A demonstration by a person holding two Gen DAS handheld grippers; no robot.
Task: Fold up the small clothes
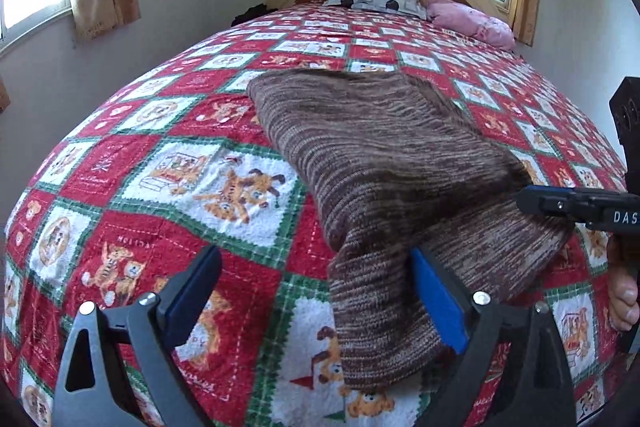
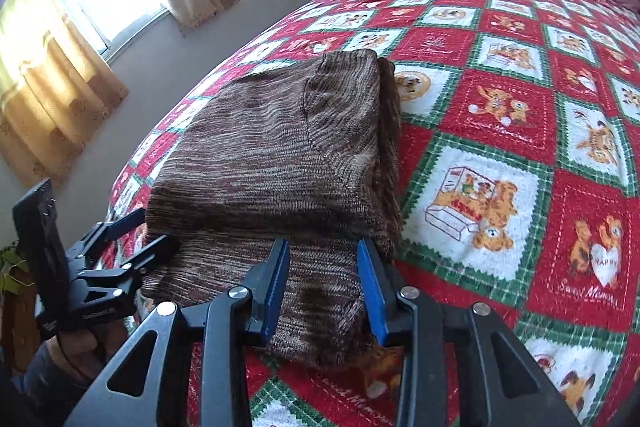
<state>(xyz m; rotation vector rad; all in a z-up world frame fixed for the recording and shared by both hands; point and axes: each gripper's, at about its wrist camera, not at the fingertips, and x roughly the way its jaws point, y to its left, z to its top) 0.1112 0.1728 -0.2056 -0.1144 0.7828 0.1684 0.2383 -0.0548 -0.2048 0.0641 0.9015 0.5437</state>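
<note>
Both hand-held grippers stand apart from the cloth: left hand-held gripper (image 1: pixel 316 291) wide, right hand-held gripper (image 2: pixel 323 287) narrower, holding nothing. The folded brown sweater (image 1: pixel 384 155) overhangs the bed (image 1: pixel 168 163) edge; snagging it could undo the fold.

brown striped knit garment (image 1: pixel 384 155) | folded, layered | flat on bed, near edge

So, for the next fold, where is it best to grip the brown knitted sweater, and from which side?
Probably the loose near end of the brown knitted sweater: it lies flat toward the bed's near edge. Come low from that edge with the right hand-held gripper, whose open jaws already straddle it.
</note>
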